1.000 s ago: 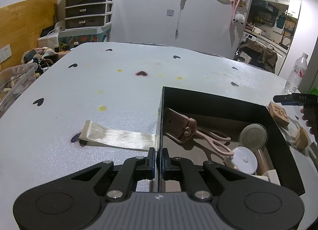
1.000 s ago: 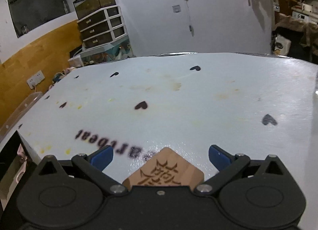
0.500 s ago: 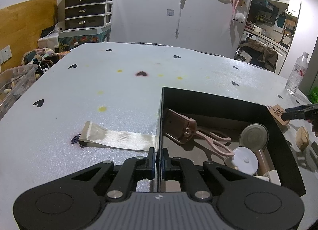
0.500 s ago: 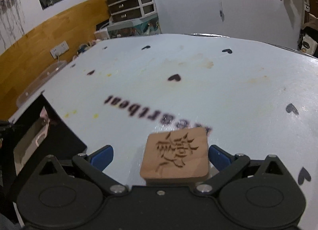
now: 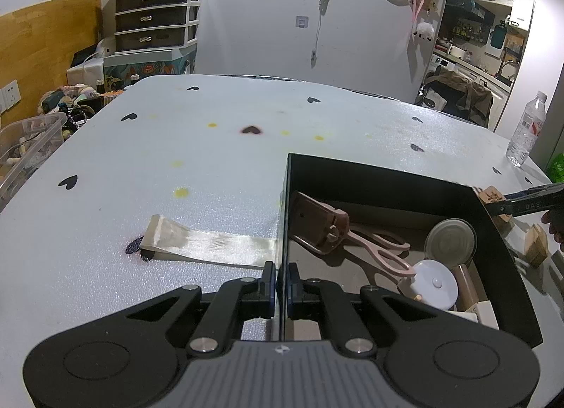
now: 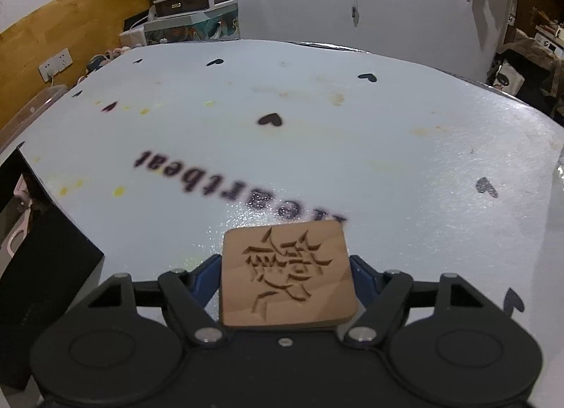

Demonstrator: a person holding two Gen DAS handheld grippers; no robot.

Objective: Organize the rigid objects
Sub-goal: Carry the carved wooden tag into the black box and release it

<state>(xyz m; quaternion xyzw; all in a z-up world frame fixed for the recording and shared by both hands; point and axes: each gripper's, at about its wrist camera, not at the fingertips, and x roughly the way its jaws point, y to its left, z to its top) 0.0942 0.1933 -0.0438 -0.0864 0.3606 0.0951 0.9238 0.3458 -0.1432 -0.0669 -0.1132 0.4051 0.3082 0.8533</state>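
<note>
Meanwhile right fingers (image 6: 286, 275) clamp the wooden tile (image 6: 286, 275) beside the box (image 5: 387, 180); left fingers (image 5: 281, 282) pinch its wall.

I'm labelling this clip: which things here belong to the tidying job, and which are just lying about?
Job: square carved wooden tile in the right hand-held gripper; open black box, its wall pinched by the left hand-held gripper.
Lying about: clear plastic water bottle; cream ribbon strip.

The bench (image 6: 387, 147) carries dark printed lettering, upside down in the right wrist view, readable as "heartbeat" though its near end is blurred. The wooden tile (image 6: 287, 275) bears a carved Chinese-style character that I cannot make out. In the left wrist view the right gripper (image 5: 493, 205) shows faint letters, seemingly "DAS".
</note>
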